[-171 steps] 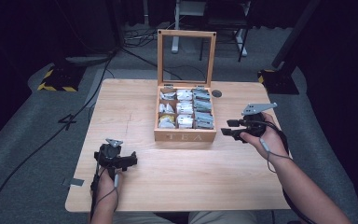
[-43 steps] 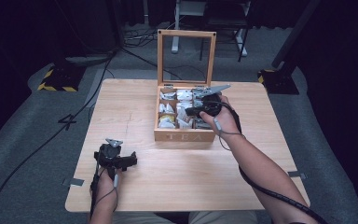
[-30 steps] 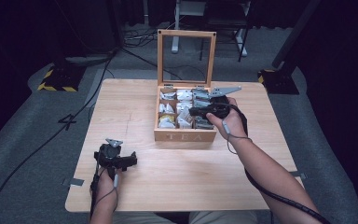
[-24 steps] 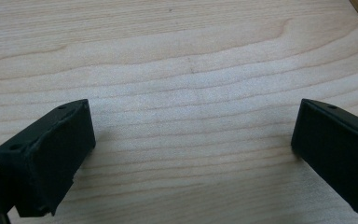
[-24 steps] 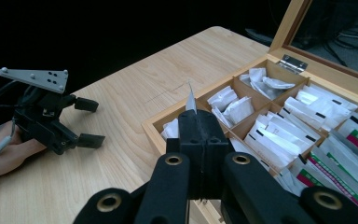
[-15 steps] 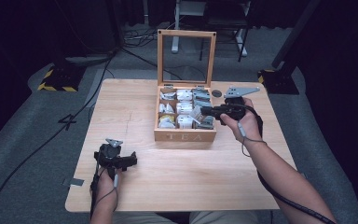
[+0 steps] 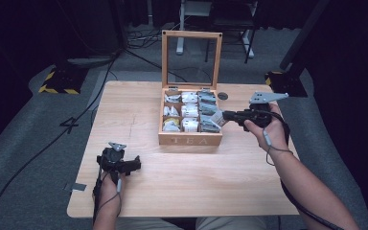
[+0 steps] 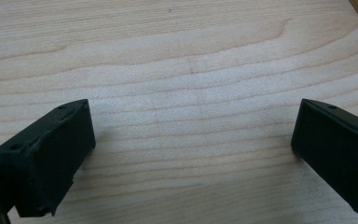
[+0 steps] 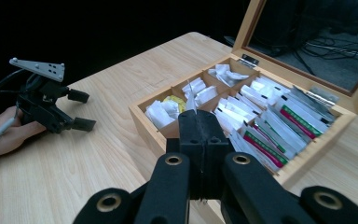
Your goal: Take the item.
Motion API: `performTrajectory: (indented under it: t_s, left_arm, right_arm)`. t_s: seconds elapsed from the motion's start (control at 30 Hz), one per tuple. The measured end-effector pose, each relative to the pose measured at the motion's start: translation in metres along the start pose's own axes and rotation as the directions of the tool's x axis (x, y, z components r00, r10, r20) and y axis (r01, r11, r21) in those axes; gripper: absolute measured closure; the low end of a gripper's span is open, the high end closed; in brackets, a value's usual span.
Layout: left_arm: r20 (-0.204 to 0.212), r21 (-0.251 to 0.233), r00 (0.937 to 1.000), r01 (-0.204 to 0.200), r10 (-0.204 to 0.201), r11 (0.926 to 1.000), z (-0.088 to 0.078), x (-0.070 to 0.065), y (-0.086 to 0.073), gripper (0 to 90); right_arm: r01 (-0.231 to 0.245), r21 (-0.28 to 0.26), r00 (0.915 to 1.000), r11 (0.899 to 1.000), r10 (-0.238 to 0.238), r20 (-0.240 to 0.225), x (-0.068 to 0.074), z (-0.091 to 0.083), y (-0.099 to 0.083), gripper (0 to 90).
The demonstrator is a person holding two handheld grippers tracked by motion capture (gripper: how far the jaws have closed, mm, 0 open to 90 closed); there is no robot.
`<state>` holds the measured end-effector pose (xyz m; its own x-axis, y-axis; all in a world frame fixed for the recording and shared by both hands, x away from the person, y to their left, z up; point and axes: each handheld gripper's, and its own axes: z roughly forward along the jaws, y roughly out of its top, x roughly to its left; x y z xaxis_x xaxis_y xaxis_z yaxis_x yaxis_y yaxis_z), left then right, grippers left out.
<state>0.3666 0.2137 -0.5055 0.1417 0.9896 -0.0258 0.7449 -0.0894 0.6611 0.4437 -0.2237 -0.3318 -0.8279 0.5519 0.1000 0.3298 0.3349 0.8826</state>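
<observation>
Your right gripper [image 9: 199, 135] pinches a tea packet [image 7: 214, 118] above the tea box [image 7: 190, 140]. Your left gripper [image 7: 133, 165] rests on the surface [image 7: 196, 182], fingers spread apart.

Light wood table [image 7: 139, 110] sits mid-frame on grey carpet [image 7: 24, 158], plain grain, small dark round hole [image 7: 223, 96] in the top toward 1 o'clock. Room is dark past the table edge (walls not readable). Black-and-yellow hazard-striped base [image 7: 57, 82] on the floor at 10 o'clock, another dark base [image 7: 283, 81] at 2 o'clock with a dark pole [image 7: 301, 33] leaning up from it. Black cables [image 7: 52, 139] run across the floor from 12 toward 8 o'clock. Pale stand legs [image 7: 180, 28] at 12 o'clock.
</observation>
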Motion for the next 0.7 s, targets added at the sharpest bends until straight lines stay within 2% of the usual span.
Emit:
performTrajectory:
  t_s: [0.4,0.7]
  left_arm:
    - [0.000,0.000,1.0000,0.000,0.000,1.0000,0.000,0.000,0.000,0.0]
    - [0.000,0.000,1.0000,0.000,0.000,1.0000,0.000,0.000,0.000,0.0]
  right_arm:
    - [-0.011,-0.013,0.9984,1.000,0.011,0.056,-0.011,-0.035,-0.012,90.0]
    - [-0.032,-0.003,0.9930,0.999,0.032,0.113,-0.024,-0.053,-0.028,90.0]
